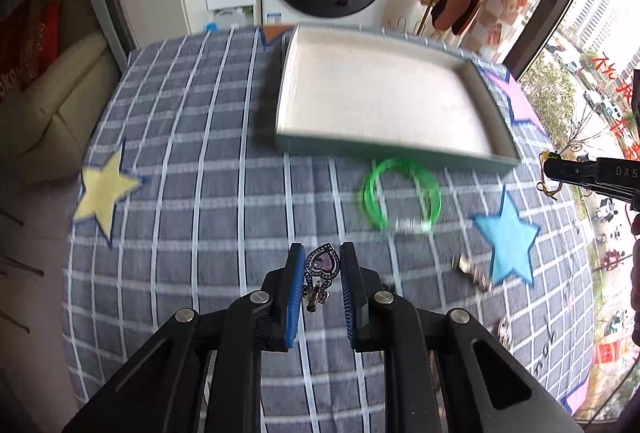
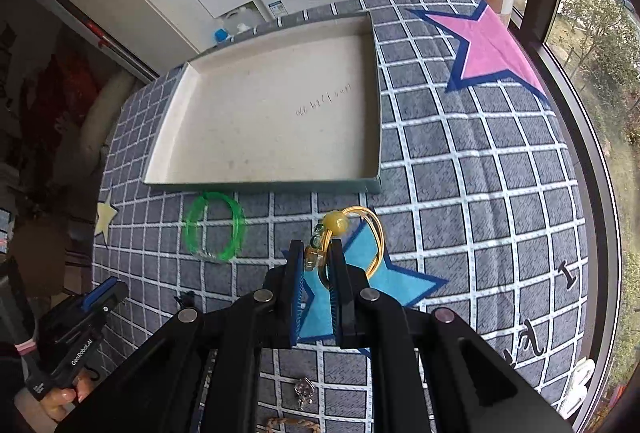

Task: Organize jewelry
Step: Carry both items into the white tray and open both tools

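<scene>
Both grippers loaded with jewelry above the checked worktop cloth.

Left gripper [image 1: 319,265]: fingers narrowed on a purple heart pendant [image 1: 322,262], its clasp dangling below. Right gripper [image 2: 316,260]: fingers pinched on the beaded part of a gold bangle [image 2: 366,241], yellow bead and loop sticking out ahead, over a blue star patch [image 2: 390,279]. Green bracelet [image 2: 215,226] flat on the cloth [image 2: 460,161], just beside the near wall of the shallow tray [image 2: 256,185]. Small silvery piece [image 2: 303,391] near the right gripper's base, too small to identify.
</scene>
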